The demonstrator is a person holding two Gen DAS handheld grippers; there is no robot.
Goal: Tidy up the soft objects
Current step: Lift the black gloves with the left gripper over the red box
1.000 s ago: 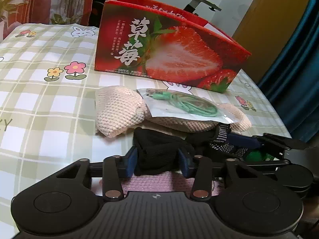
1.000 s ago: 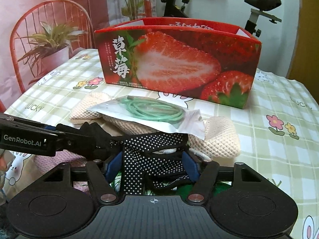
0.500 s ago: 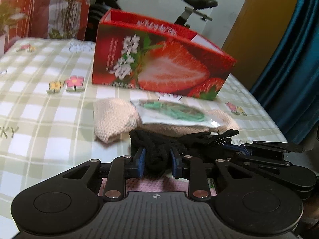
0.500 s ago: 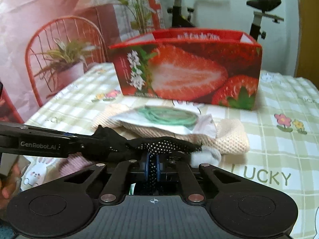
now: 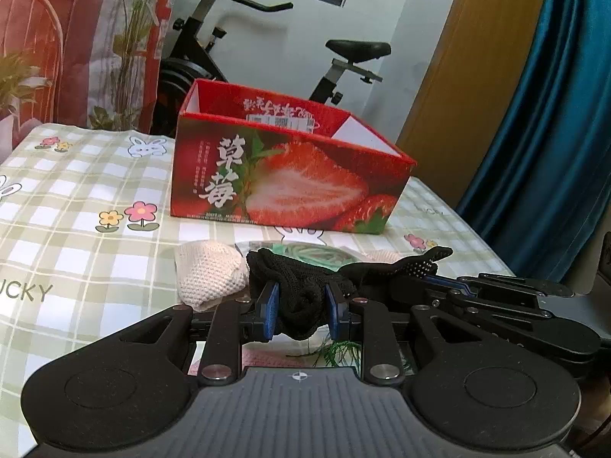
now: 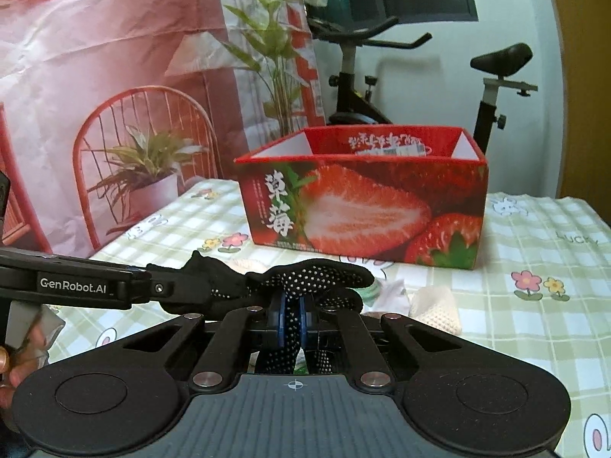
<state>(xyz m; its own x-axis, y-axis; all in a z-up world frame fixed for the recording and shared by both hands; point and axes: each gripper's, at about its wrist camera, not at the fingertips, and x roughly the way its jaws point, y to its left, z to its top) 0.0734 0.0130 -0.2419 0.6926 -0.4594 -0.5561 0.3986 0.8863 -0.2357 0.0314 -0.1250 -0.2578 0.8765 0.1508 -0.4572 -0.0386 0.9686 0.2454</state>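
Note:
A black knit glove (image 5: 305,278) with white grip dots hangs stretched between both grippers, lifted off the checked tablecloth. My left gripper (image 5: 301,303) is shut on its bunched black cuff end. My right gripper (image 6: 292,315) is shut on the dotted finger part of the glove (image 6: 317,276). In the left wrist view the right gripper (image 5: 433,278) comes in from the right; in the right wrist view the left gripper (image 6: 152,288) comes in from the left. Behind stands an open red strawberry box (image 5: 290,187), also seen as the strawberry box (image 6: 362,206).
A cream knit piece (image 5: 210,274) and a bagged green cable (image 5: 309,252) lie between the glove and the box. Pink fabric (image 5: 267,358) and something green and fringed (image 5: 340,351) lie under the grippers. An exercise bike (image 6: 359,76) stands behind the table. A person's hand (image 6: 7,366) shows at the lower left.
Both grippers closed on the black glove and rose with it off the pile. The views tilted up, so the box's open top now shows.

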